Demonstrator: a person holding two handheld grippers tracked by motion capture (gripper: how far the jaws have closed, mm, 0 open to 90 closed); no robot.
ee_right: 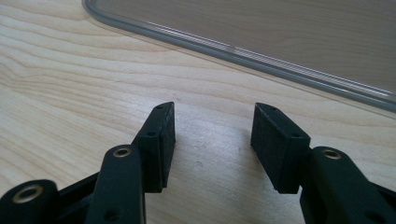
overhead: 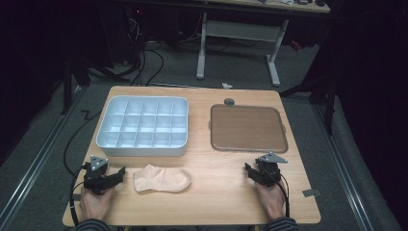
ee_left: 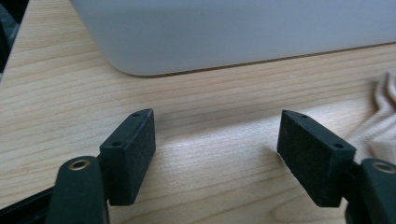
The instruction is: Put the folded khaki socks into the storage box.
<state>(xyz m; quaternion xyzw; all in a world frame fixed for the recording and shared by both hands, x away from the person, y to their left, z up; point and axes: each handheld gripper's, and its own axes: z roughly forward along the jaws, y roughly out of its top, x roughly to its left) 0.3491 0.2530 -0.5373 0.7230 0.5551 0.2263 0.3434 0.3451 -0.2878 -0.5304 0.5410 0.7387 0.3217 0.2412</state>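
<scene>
The sock [overhead: 162,179], pale peach, lies flat on the counter [overhead: 221,192], just in front of the compartment tray [overhead: 142,126] and below its right half. Its long axis runs left to right across the counter, cuff end toward your left, toe toward your right. Your left hand-held gripper [overhead: 117,174] rests just left of the sock, jaws pointing at the cuff end; in the left gripper view the jaws stand wide apart with nothing between them, and the sock's edge [ee_left: 380,126] shows just beyond the right-hand jaw. Your right hand-held gripper [overhead: 251,172] sits well to the right of the sock, just in front of the brown board [overhead: 248,128]; its jaws are partly open over bare wood and hold nothing. Judged from this layout, your left hand is the nearer one: a short reach toward the sock would bring the cuff between its jaws.
</scene>
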